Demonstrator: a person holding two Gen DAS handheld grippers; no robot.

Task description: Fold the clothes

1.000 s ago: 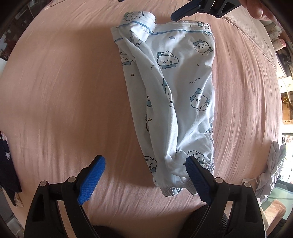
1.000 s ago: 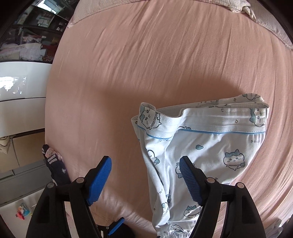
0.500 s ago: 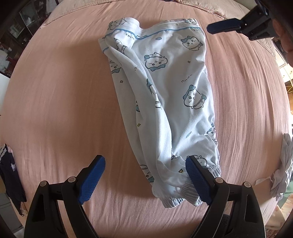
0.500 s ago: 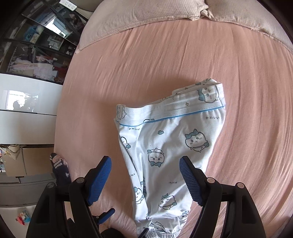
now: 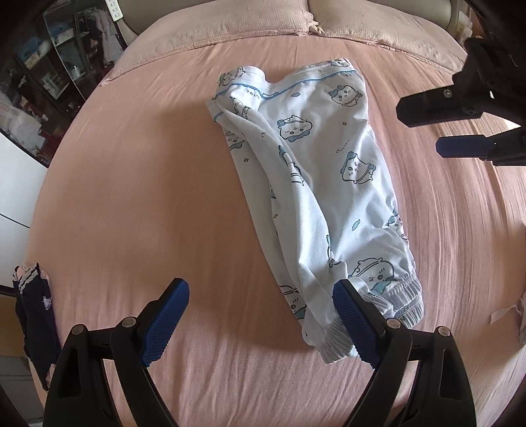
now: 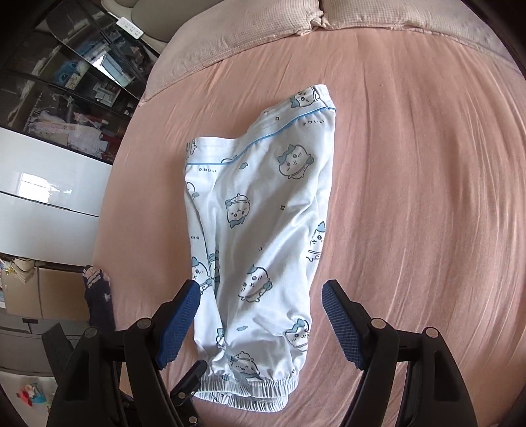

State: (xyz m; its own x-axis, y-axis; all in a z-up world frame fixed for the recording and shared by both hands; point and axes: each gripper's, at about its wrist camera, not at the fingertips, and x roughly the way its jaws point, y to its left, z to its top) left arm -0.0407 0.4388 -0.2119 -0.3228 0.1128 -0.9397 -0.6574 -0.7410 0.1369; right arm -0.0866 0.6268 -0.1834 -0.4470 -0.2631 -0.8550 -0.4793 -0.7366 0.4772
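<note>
Light blue pyjama trousers (image 5: pixel 315 184) with cartoon prints lie on the pink bed, folded lengthwise leg on leg, waistband far, elastic cuffs near. They also show in the right wrist view (image 6: pixel 259 236). My left gripper (image 5: pixel 261 318) is open and empty above the sheet by the cuffs; its right finger overlaps the cuff edge in the view. My right gripper (image 6: pixel 261 318) is open and empty above the lower legs, and also shows from the side in the left wrist view (image 5: pixel 460 128).
The pink sheet (image 5: pixel 131 197) spreads all around, with pillows (image 6: pixel 378 19) at the head. A dark garment (image 5: pixel 33 322) hangs at the bed's left edge and a white cloth (image 5: pixel 521 315) lies at the right edge. A glass cabinet (image 6: pixel 65 82) stands to the left.
Both grippers have drawn back from the trousers toward the near end of the bed. The right gripper has left the waistband and now looks over the whole garment. The trousers lie unmoved.
</note>
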